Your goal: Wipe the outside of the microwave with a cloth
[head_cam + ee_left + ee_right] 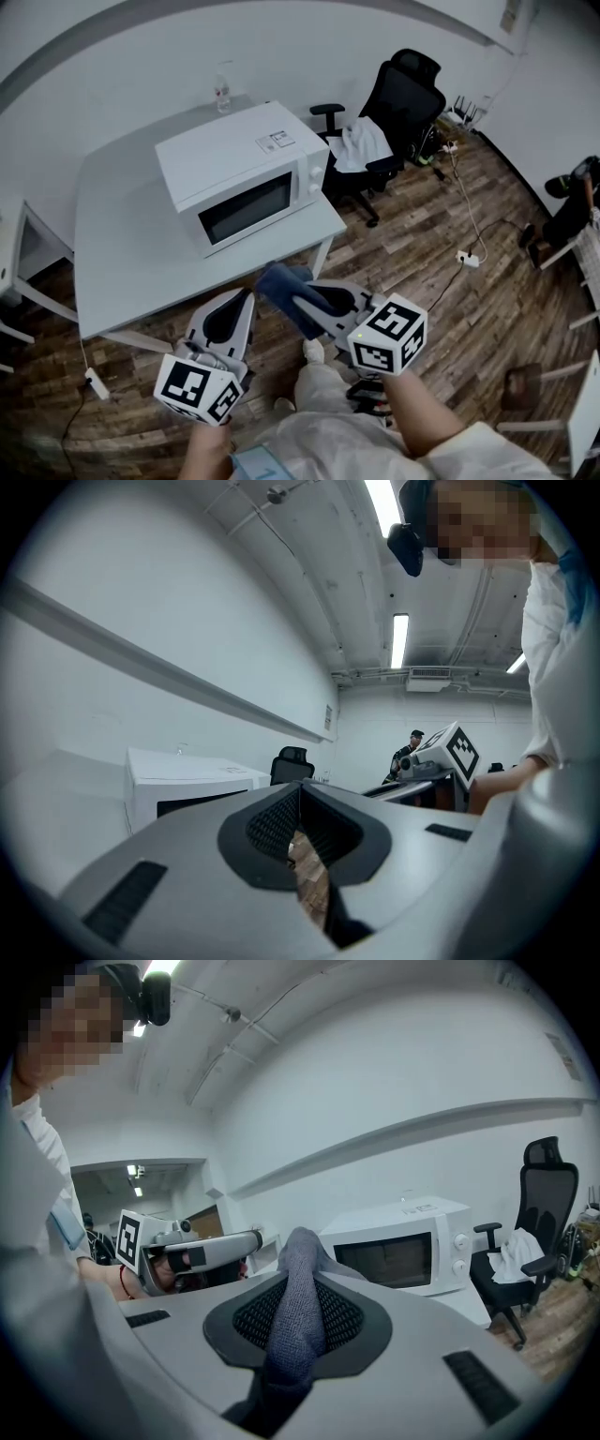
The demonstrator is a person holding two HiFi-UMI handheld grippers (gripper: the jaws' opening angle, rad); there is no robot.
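Note:
A white microwave (242, 173) with a dark door window stands on a white table (131, 253); it shows too in the left gripper view (183, 789) and the right gripper view (403, 1246). My right gripper (298, 298) is shut on a blue-grey cloth (281, 286), which bulges out between its pads (298, 1312). It hovers just off the table's front edge, short of the microwave. My left gripper (246, 298) is shut with nothing in it, beside the right one, over the floor near the table's front edge.
A black office chair (398, 103) with a white garment on it stands right of the table. A clear bottle (222, 94) sits behind the microwave. Cables and a power strip (466, 257) lie on the wooden floor. A person stands far off in the left gripper view (410, 747).

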